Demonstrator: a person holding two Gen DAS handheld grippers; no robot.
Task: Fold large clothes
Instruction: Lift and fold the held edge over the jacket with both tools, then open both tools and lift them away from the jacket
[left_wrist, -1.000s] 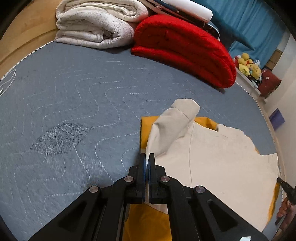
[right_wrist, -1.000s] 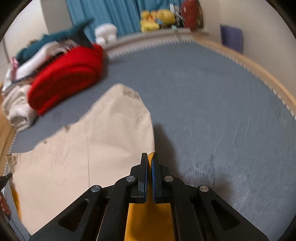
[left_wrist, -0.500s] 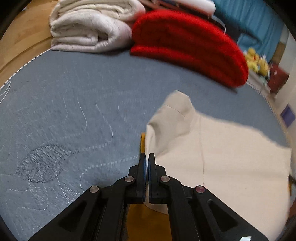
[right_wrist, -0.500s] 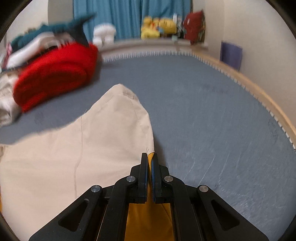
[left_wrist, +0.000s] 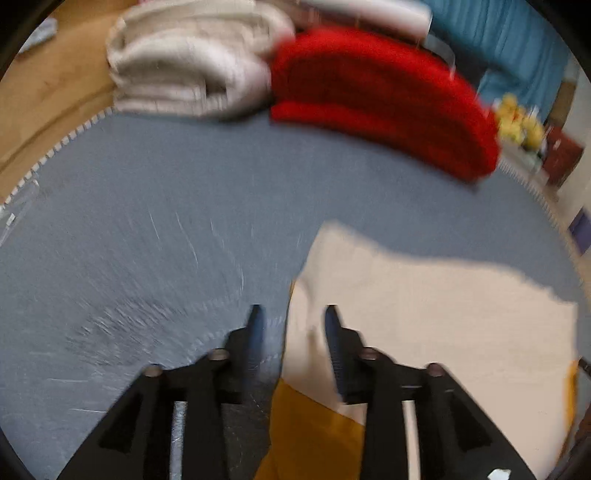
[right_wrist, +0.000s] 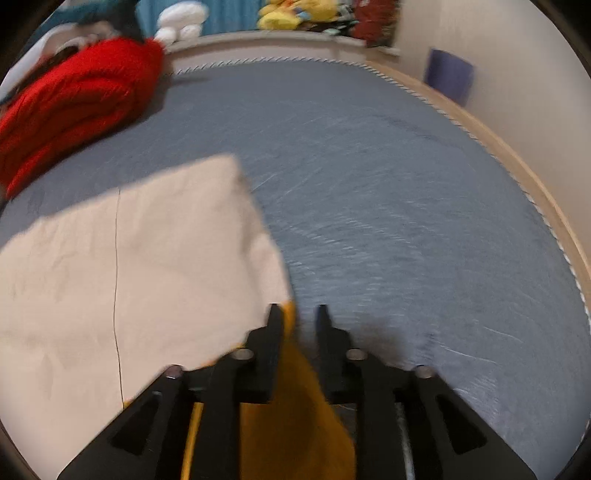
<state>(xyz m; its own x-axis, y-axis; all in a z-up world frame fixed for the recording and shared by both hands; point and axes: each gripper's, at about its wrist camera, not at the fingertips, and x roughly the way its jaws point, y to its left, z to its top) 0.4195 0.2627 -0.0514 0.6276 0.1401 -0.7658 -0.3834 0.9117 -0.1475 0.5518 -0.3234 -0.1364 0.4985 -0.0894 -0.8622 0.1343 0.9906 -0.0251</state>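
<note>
Left wrist view: my left gripper (left_wrist: 292, 314) stands spread, its jaws having just been opening. The left edge of the large cream-and-mustard cloth garment (left_wrist: 424, 317) lies between them, but neither pad presses on it, so I hold nothing here. The garment rests flat on the grey-blue quilted bedcover (left_wrist: 166, 236), cream side up, with a mustard-yellow layer showing below my fingers. Behind it lie a folded off-white blanket (left_wrist: 192, 70) and, to its right, a folded red knitted blanket (left_wrist: 384, 99), both well apart from the garment.

Right wrist view: the garment (right_wrist: 140, 266) fills the left half, its right edge running down to my right gripper (right_wrist: 297, 314). This gripper is likewise spread, its jaws having just been opening; the mustard layer passes between them, untouched by the right pad, while contact at the left one is too blurred to tell.

Step in hand, as I judge it: release after laying one fold over. The next move calls for drawing both grippers clear without dragging the cloth, then choosing fresh edges or corners to pinch for the following fold.
</note>
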